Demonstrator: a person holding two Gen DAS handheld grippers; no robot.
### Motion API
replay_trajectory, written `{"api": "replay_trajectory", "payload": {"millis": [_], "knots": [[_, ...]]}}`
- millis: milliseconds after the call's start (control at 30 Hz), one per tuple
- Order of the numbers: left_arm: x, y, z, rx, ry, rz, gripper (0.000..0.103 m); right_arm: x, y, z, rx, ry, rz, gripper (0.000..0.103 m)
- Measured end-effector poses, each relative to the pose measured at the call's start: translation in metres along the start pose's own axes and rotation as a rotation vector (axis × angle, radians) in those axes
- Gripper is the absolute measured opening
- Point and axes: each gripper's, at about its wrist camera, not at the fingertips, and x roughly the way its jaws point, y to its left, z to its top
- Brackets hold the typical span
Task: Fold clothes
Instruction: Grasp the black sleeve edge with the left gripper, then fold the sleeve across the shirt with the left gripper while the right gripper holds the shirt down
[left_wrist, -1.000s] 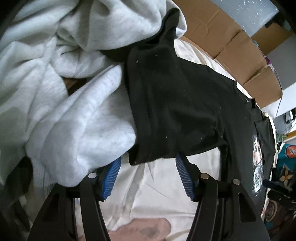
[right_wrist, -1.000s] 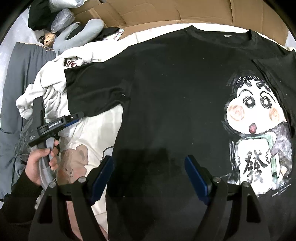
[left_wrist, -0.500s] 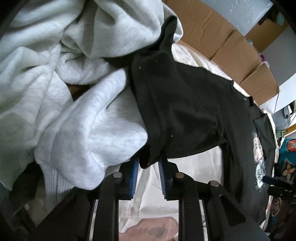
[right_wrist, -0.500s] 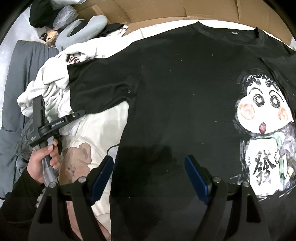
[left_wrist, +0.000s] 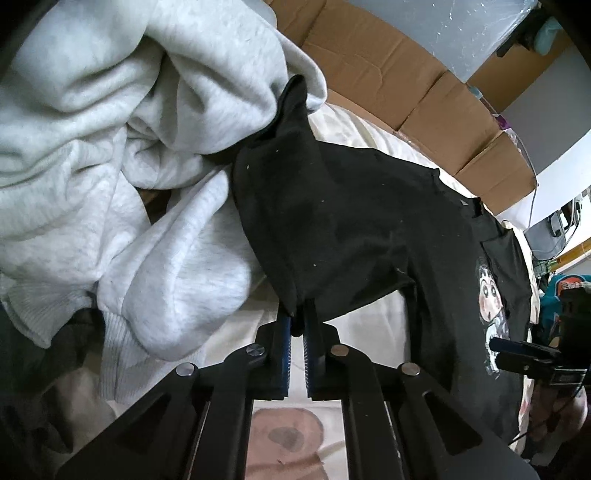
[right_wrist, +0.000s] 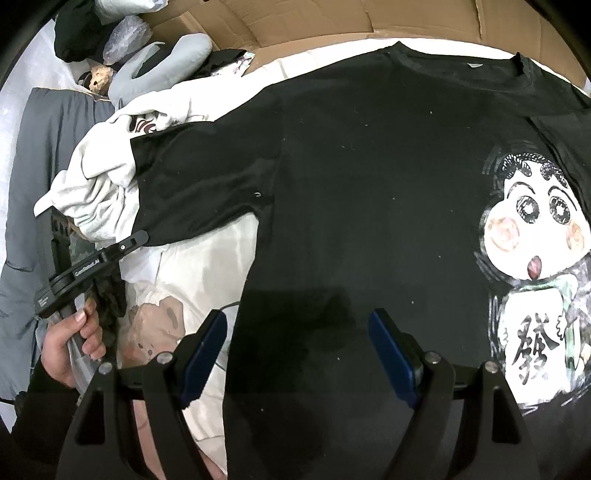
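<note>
A black T-shirt (right_wrist: 369, 184) with a cartoon print (right_wrist: 532, 258) lies spread flat on the bed, collar toward the cardboard. Its left sleeve (left_wrist: 332, 221) reaches onto a pile of light grey sweatshirt (left_wrist: 129, 184). My left gripper (left_wrist: 297, 325) is shut on the sleeve's hem corner, which hangs pinched between the blue pads. The right wrist view shows that same gripper (right_wrist: 142, 236) at the sleeve end, held by a hand (right_wrist: 74, 339). My right gripper (right_wrist: 299, 332) hovers open over the shirt's lower body, with nothing between its fingers.
Flattened cardboard (right_wrist: 295, 18) lines the far edge of the bed. A cream sheet with a bear print (right_wrist: 155, 325) shows beside the shirt. A grey duvet (right_wrist: 26, 166) and a grey plush (right_wrist: 155, 62) lie to the left of the sweatshirt (right_wrist: 99, 192).
The left gripper's jaws came together on the sleeve hem and lifted it slightly off the sheet. The right gripper stayed open over the shirt and has hardly moved.
</note>
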Motion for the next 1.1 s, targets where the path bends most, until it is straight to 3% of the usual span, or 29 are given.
{"api": "replay_trajectory", "payload": {"millis": [100,167,233,700,1100], "knots": [[-0.005,-0.005,0.005,-0.016,0.007,-0.01,0.004,0.006,0.001,0.004,0.007,0.003,0.009,0.079],[-0.008,-0.009,0.009,-0.02,0.01,-0.018,0.004,0.013,0.001,0.01,0.025,0.015,0.023,0.071],[-0.011,-0.014,0.014,-0.019,0.013,-0.023,0.004,0.02,0.001,0.016,0.043,0.029,0.037,0.054],[-0.034,-0.03,0.059,-0.027,-0.05,-0.076,0.004,0.059,0.005,0.056,0.103,-0.01,0.077,0.012],[-0.041,-0.047,0.076,-0.019,-0.04,-0.137,0.004,0.097,0.003,0.069,0.215,0.006,0.154,0.008]]}}
